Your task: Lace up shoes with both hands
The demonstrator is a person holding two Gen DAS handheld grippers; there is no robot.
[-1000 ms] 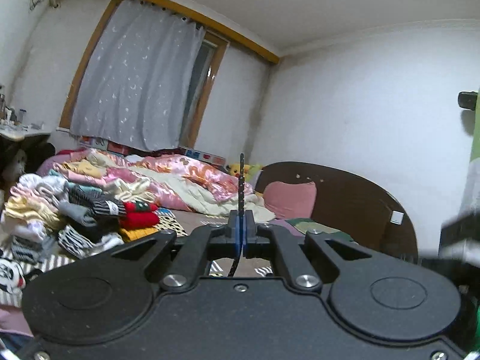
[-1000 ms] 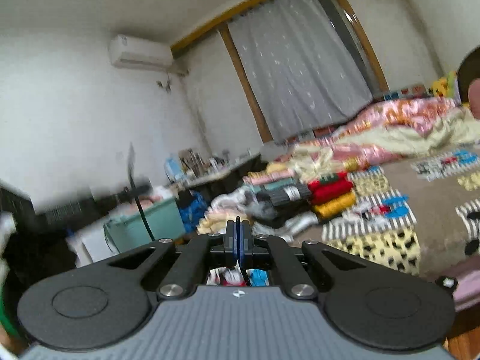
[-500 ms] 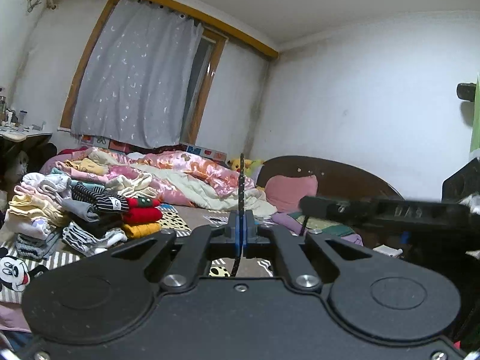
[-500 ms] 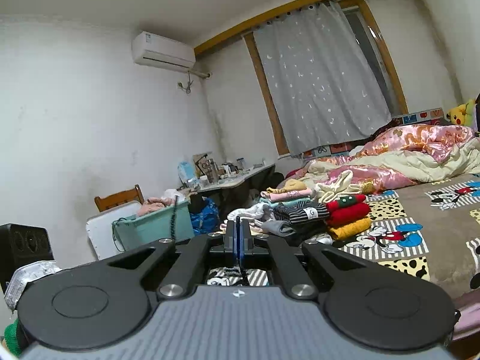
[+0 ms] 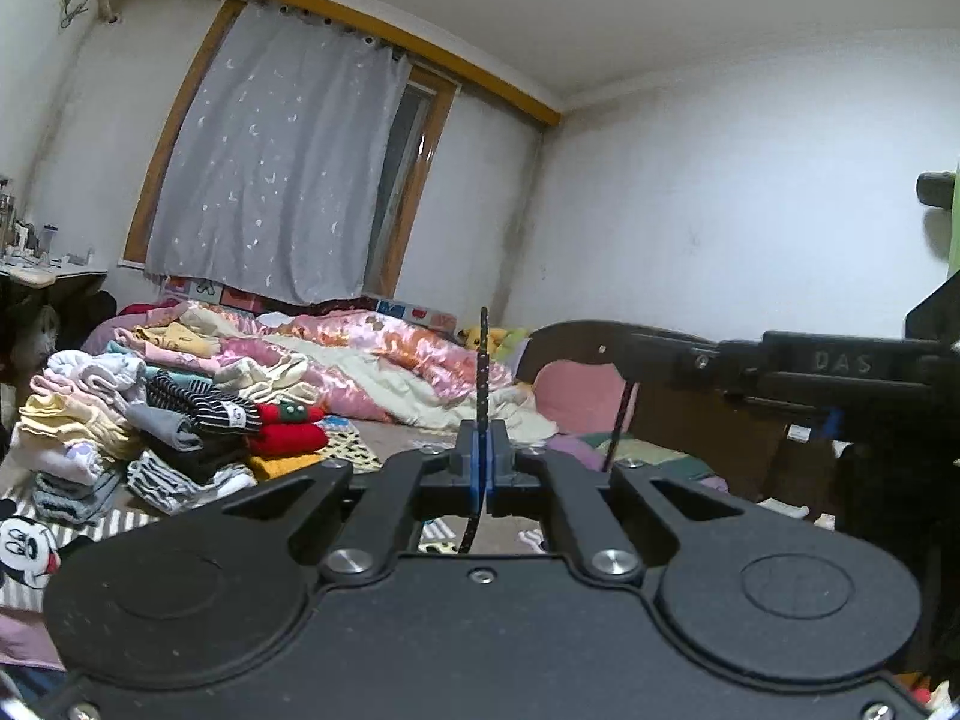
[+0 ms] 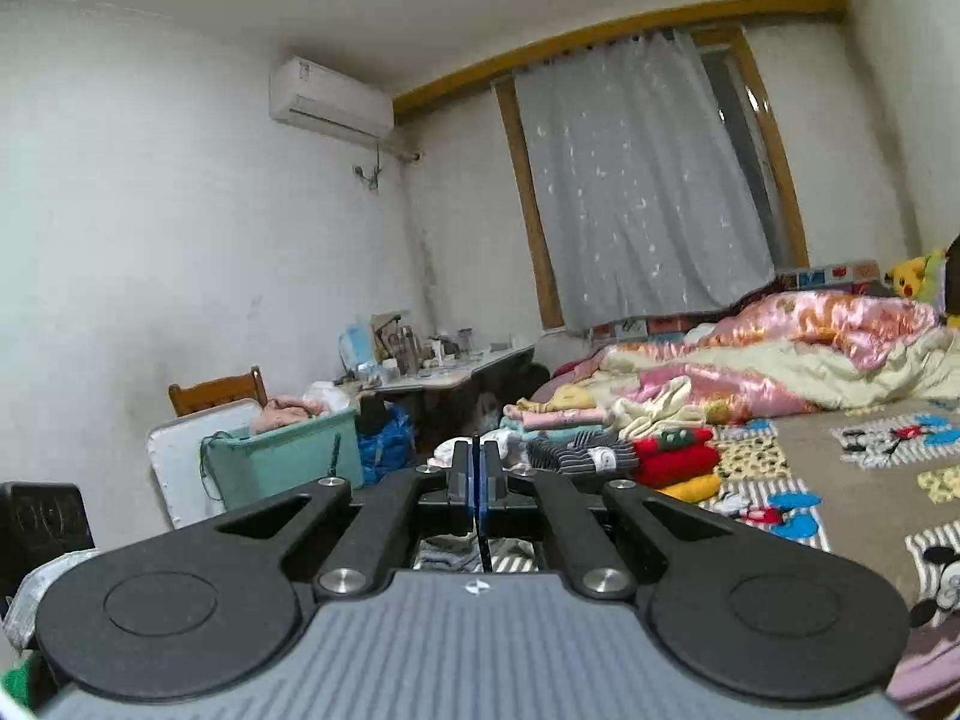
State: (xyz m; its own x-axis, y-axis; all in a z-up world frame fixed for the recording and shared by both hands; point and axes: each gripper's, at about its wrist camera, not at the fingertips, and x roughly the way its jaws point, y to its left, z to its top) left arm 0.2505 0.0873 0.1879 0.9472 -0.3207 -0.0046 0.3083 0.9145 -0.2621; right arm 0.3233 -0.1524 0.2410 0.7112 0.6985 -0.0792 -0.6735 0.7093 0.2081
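Observation:
My left gripper (image 5: 483,456) is shut on a dark speckled shoelace (image 5: 482,360). The lace stands up above the blue pads and hangs down behind them. My right gripper (image 6: 477,474) is shut on a thin dark lace (image 6: 485,546) that drops below its pads. In the left wrist view the right gripper (image 5: 636,354) reaches in from the right edge, level with the left one and a little higher, and a lace strand (image 5: 621,420) hangs from its tip. No shoe shows in either view.
Ahead lies a bed with folded clothes (image 5: 180,420), a pink quilt (image 5: 390,354) and a dark headboard (image 5: 690,420). The right wrist view shows a cluttered desk (image 6: 456,366), a green bin (image 6: 282,462), a wooden chair (image 6: 216,390) and a black speaker (image 6: 42,516).
The right gripper has risen and come into the left wrist view from the right edge, carrying its lace. Its own view has rolled level. The left gripper has kept still.

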